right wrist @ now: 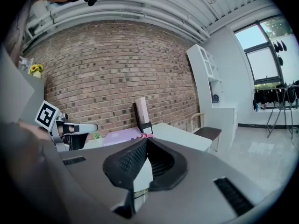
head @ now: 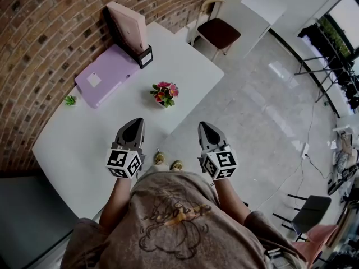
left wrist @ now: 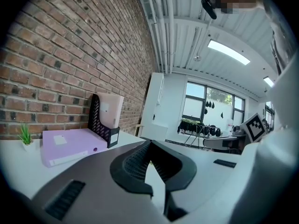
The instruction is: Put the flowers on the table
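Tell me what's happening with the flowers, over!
Left gripper shut, empty; right gripper shut, empty. Flowers standing on the white table, ahead of both grippers, not held. Bare tabletop between; purple folder farther back.

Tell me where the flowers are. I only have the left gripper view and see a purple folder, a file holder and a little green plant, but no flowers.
Observer: In the head view the flowers stand upright on the white table, to the right of the purple folder.
Operator: Is either claw near them?
Observer: No. The left claw hangs over the table's near part and the right claw is off its edge, over the floor, both short of the flowers.
Operator: Does the right claw hold anything?
Observer: No. The right gripper view shows it shut and empty.
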A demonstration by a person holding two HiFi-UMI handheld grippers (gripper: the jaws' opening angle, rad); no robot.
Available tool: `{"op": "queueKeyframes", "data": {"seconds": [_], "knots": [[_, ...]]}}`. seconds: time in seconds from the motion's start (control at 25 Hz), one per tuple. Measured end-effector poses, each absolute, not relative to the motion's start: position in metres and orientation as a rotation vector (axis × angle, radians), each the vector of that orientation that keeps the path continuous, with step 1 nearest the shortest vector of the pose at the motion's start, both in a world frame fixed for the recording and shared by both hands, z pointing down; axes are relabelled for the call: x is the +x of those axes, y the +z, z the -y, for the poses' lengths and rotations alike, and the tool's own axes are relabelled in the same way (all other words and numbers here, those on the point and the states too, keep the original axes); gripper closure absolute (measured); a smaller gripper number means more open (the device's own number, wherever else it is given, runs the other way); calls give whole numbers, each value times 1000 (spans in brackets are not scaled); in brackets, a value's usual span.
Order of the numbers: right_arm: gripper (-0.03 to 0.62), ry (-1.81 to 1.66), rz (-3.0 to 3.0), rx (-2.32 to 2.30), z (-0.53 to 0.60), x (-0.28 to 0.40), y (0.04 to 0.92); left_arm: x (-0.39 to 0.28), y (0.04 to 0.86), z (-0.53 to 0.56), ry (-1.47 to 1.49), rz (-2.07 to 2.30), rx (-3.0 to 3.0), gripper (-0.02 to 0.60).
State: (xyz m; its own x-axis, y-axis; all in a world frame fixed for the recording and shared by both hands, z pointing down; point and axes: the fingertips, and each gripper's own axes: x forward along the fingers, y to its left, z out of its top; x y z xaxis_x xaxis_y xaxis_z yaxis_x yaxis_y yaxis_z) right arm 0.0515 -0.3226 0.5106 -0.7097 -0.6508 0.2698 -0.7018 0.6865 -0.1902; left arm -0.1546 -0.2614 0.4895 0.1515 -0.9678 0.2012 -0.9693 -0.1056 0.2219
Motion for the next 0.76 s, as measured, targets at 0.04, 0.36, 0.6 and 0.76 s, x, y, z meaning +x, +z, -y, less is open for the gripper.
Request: {"op": "queueKeyframes", "data": {"seconds": [0.04, 0.36, 0.6, 0.76], "knots": [[592, 423, 2716, 1102, 323, 52, 511, -154, 489, 261, 7, 1869, 2132, 561], [591, 438, 2714, 1095, 321, 48, 515, -156, 494, 258, 10, 1862, 2124, 561], [591, 437, 2710, 1104, 319, 47, 513, -155, 493, 258, 8, 1850, 2135, 561], [591, 437, 2707, 1102, 318, 47, 514, -155, 495, 257, 15, 1852, 2136, 561]]}}
